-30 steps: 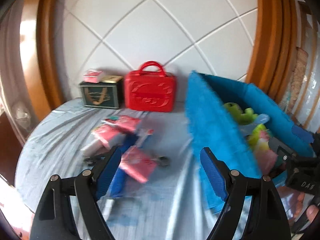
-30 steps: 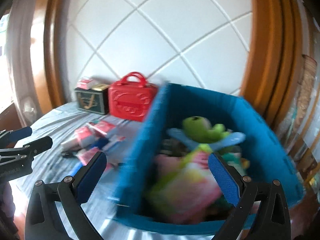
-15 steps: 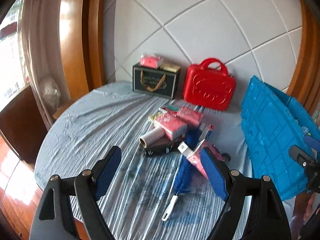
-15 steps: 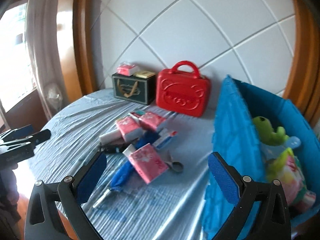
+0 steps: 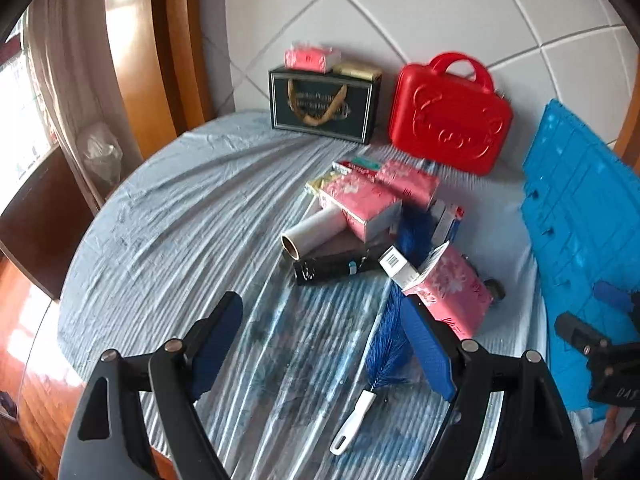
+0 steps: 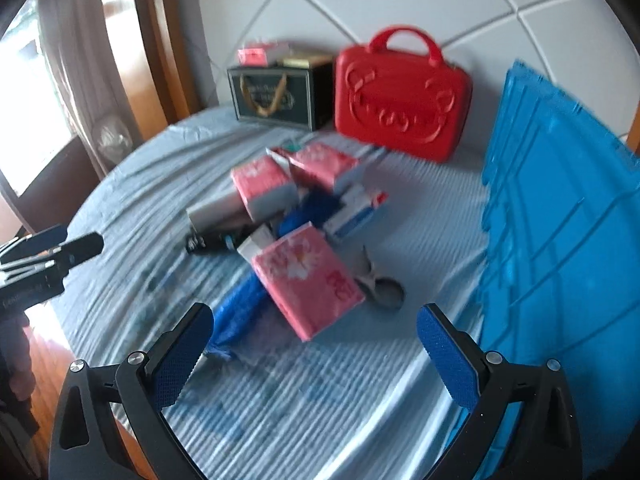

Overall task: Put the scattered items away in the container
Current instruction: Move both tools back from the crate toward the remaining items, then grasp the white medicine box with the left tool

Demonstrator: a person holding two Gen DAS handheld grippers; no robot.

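While a second ago both views looked into and along the blue container [image 6: 560,216], they have now swung down onto the pile of scattered items on the striped surface [image 5: 192,216]; the left gripper [image 5: 324,344] and right gripper [image 6: 316,356] both hang with jaws released and empty; the nearest pink tissue pack [image 6: 308,280] lies on a blue duster [image 5: 390,336], just ahead of the right jaws; the container stands to the right; I judge a fresh pick is starting.
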